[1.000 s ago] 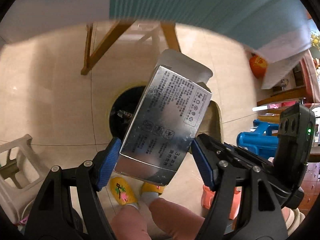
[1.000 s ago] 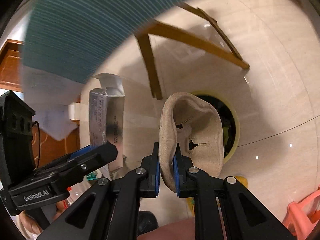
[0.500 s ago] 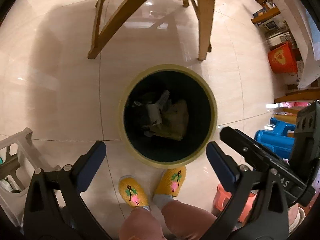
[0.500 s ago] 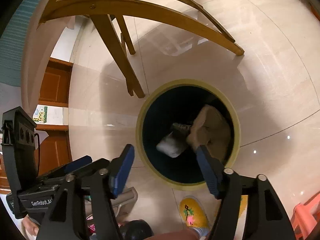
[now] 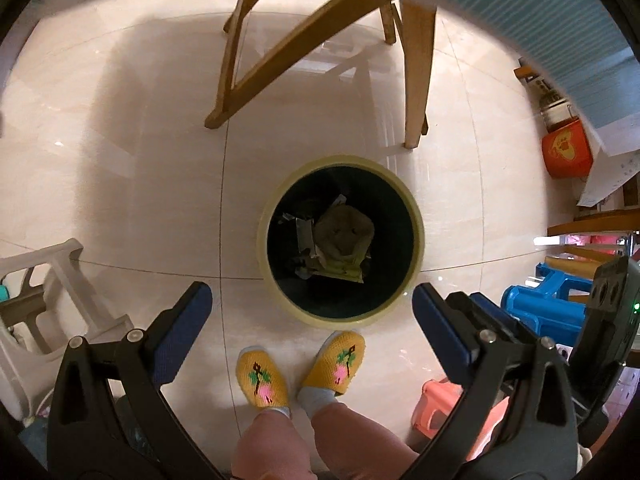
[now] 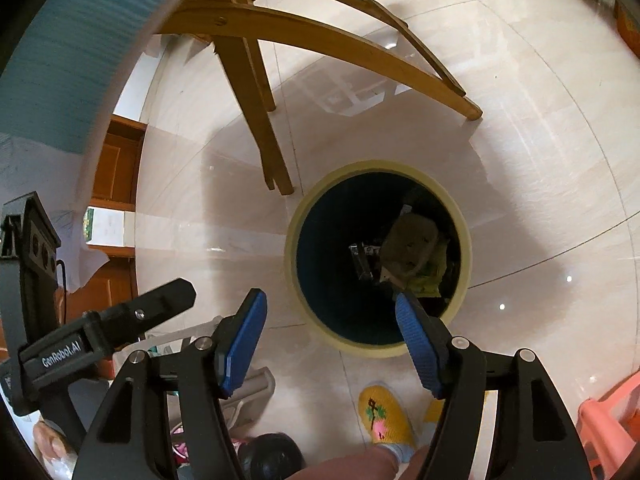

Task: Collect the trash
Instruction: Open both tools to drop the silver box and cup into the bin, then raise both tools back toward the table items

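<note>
You hold both grippers, left gripper (image 5: 308, 312) and right gripper (image 6: 330, 316), spread empty above the round yellow-rimmed dark bin (image 5: 340, 162), so trash lands inside.

Both tongs, left (image 5: 312, 312) and right (image 6: 330, 310), agape, empty

Crumpled brown trash (image 5: 343, 229) and silver box (image 5: 305, 235) inside round bin (image 5: 418, 236)
</note>
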Action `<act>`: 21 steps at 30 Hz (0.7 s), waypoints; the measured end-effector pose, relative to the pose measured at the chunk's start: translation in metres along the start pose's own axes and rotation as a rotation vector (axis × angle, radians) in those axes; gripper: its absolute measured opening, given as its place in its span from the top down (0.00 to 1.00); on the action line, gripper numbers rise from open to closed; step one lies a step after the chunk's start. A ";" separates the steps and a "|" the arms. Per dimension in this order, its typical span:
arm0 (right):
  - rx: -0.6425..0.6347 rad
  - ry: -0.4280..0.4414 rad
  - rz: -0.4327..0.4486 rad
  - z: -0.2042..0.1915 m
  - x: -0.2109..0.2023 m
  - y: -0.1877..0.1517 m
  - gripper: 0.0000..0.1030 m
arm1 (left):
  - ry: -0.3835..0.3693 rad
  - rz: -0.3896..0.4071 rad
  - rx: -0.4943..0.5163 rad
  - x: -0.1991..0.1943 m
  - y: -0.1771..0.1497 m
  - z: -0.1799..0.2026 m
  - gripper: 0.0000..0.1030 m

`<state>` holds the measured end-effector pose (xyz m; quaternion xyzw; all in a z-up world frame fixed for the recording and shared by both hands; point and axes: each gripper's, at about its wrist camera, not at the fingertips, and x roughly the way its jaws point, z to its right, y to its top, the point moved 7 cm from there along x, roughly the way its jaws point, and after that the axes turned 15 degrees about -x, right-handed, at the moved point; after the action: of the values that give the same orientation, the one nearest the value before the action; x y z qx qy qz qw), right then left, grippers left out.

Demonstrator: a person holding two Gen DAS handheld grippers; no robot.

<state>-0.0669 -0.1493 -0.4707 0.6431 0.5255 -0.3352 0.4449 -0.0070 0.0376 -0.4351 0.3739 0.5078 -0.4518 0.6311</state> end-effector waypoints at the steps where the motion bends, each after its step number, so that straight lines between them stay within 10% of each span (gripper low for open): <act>1: -0.004 -0.005 -0.002 -0.004 -0.006 0.000 0.34 | 0.012 0.006 0.001 -0.011 -0.002 0.001 0.04; 21: -0.116 -0.049 0.021 -0.110 -0.228 0.039 0.34 | 0.035 0.139 0.072 -0.278 -0.028 0.036 0.04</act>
<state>-0.0839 -0.1357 -0.2159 0.6133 0.5262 -0.3149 0.4978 -0.0435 0.0485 -0.1563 0.4386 0.4749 -0.4183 0.6380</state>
